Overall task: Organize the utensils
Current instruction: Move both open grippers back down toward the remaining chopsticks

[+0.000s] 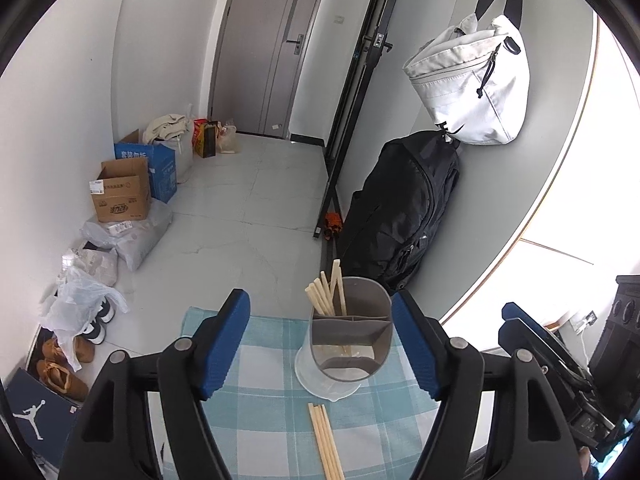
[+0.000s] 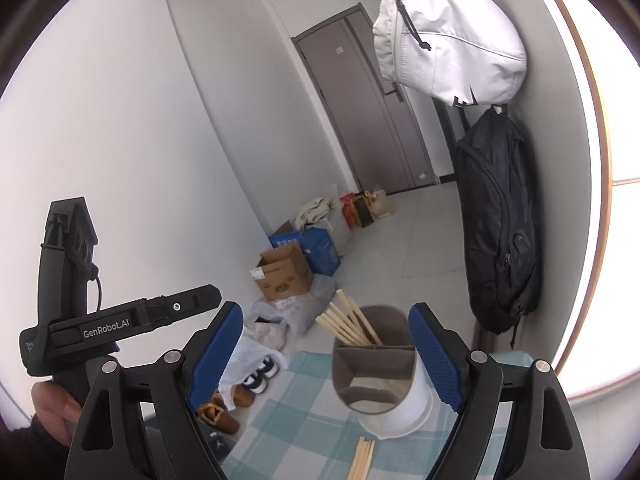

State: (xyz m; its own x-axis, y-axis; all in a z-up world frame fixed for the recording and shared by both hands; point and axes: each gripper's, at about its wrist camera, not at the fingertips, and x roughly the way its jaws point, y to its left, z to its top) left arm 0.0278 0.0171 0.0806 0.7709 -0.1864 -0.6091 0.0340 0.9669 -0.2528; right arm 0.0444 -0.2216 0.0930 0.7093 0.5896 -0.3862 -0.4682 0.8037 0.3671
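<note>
A grey divided utensil holder (image 1: 352, 336) (image 2: 374, 372) stands on the blue-and-white checked cloth (image 1: 260, 404) (image 2: 296, 408). Several wooden chopsticks (image 1: 328, 292) (image 2: 348, 324) stand upright in its far compartment. More chopsticks (image 1: 324, 440) (image 2: 362, 460) lie flat on the cloth in front of the holder. My left gripper (image 1: 324, 344) hovers open above the cloth, nothing between its blue pads. My right gripper (image 2: 326, 360) is open too, and nothing is between its pads. The left tool's body (image 2: 120, 320), held by a hand, shows in the right wrist view.
The small table's far edge drops to a tiled floor (image 1: 248, 208). Cardboard boxes (image 1: 124, 188), plastic bags and shoes (image 1: 64, 360) line the left wall. A black backpack (image 1: 404, 208) and a white bag (image 1: 472, 80) hang on the right wall.
</note>
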